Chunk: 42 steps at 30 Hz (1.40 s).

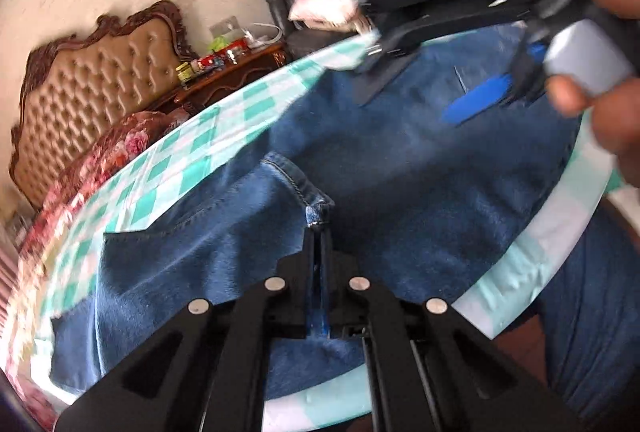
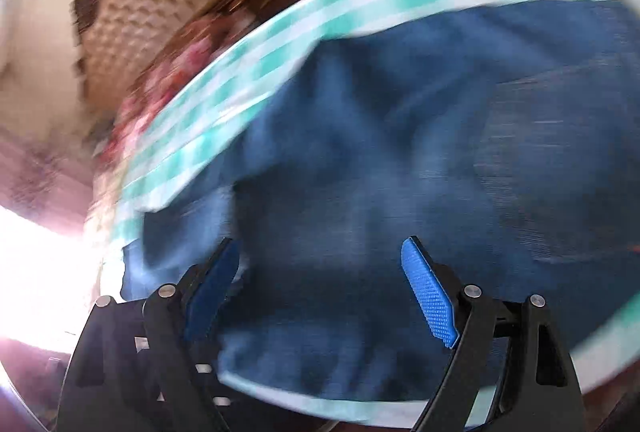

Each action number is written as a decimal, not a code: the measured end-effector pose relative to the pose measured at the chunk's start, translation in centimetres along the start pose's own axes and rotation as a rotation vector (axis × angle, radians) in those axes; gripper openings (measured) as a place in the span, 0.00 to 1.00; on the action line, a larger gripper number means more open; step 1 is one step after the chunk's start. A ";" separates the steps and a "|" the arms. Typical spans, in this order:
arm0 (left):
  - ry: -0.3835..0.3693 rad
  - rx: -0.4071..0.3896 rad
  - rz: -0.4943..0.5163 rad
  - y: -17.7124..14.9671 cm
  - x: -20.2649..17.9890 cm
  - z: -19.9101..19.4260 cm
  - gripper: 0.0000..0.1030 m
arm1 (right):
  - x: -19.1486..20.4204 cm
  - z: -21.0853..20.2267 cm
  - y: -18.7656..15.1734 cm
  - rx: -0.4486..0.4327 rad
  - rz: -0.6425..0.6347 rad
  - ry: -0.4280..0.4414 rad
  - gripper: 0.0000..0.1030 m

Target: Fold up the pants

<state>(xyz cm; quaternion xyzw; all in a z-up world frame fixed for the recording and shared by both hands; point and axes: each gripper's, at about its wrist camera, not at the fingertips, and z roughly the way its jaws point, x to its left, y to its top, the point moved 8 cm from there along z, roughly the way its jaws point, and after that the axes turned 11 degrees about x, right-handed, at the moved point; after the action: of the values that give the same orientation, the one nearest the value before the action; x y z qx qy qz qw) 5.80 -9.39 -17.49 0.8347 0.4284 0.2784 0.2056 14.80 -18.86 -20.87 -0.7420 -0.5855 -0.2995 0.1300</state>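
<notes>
Left tool (image 1: 319, 232) pinches pants (image 1: 400, 160) hem; right tool (image 2: 320, 272) gapes wide

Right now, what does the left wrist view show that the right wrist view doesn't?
Only the left wrist view shows the left gripper shut on a hem corner of the jeans, the right gripper seen from outside, and the person's hand holding it.

Only the right wrist view shows the right gripper from behind, jaws wide open over the denim, holding nothing, plus bright glare at the left.

Both show the jeans on the green checked tablecloth, the tufted headboard and a cluttered wooden nightstand.
</notes>
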 end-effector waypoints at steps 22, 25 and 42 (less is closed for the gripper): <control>-0.030 -0.007 0.114 -0.8 -2.6 0.3 0.02 | 6.0 8.4 6.9 0.137 -0.239 -0.136 0.09; -0.032 0.026 0.152 -1.4 -4.2 1.8 0.02 | 5.4 9.2 6.7 0.139 -0.293 -0.185 0.10; -0.263 -0.025 -0.575 -5.4 19.5 -0.1 0.03 | 8.3 5.9 2.3 -0.049 -0.471 -0.387 0.37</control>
<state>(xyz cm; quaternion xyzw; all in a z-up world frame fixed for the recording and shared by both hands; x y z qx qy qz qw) 11.81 9.77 -14.92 0.7055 0.6131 0.1040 0.3398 19.85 -9.77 -20.16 -0.6322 -0.7478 -0.1884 -0.0746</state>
